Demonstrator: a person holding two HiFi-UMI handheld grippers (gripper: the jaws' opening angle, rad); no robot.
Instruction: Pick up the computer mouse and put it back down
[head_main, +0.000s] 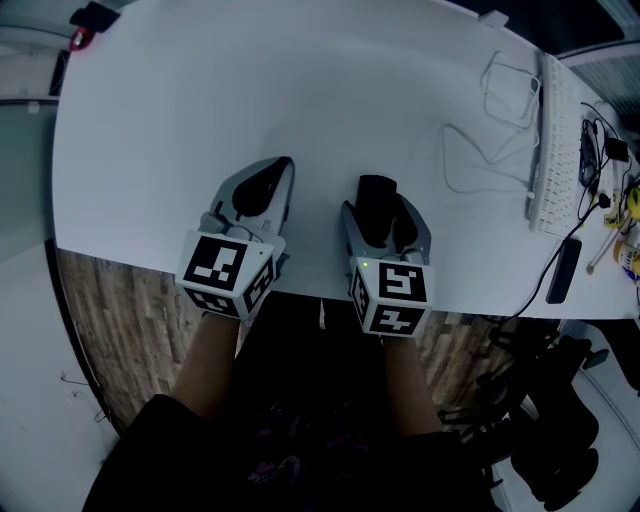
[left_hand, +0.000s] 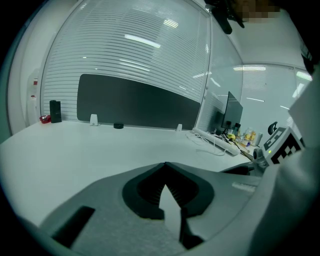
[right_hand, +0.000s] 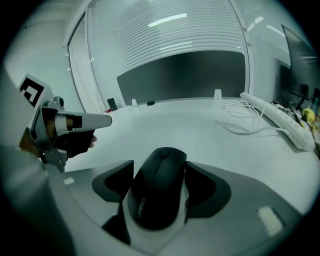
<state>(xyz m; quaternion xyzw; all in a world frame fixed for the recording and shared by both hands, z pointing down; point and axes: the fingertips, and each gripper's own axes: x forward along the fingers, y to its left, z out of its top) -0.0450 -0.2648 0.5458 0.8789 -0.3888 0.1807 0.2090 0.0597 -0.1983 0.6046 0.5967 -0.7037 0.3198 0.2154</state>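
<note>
1. Right gripper (right_hand: 160, 172) is clamped on the black Lenovo computer mouse (right_hand: 156, 200) by its sides; left gripper (left_hand: 165, 166) is closed and empty.
2. We judge a slip risk: curved shell, and the white desk (head_main: 300, 90) front edge is near.

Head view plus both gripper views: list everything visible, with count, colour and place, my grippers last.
desk: 1, white, under everything.
computer mouse: 1, black, near the desk's front edge.
keyboard: 1, white, desk's right edge.
cable: 1, white, looped left of the keyboard.
partition screen: 1, dark, desk's far edge.
monitor: 1, black, beyond the keyboard.
left gripper: 1, grey, jaws together, empty.
right gripper: 1, grey, jaws closed on the computer mouse.
</note>
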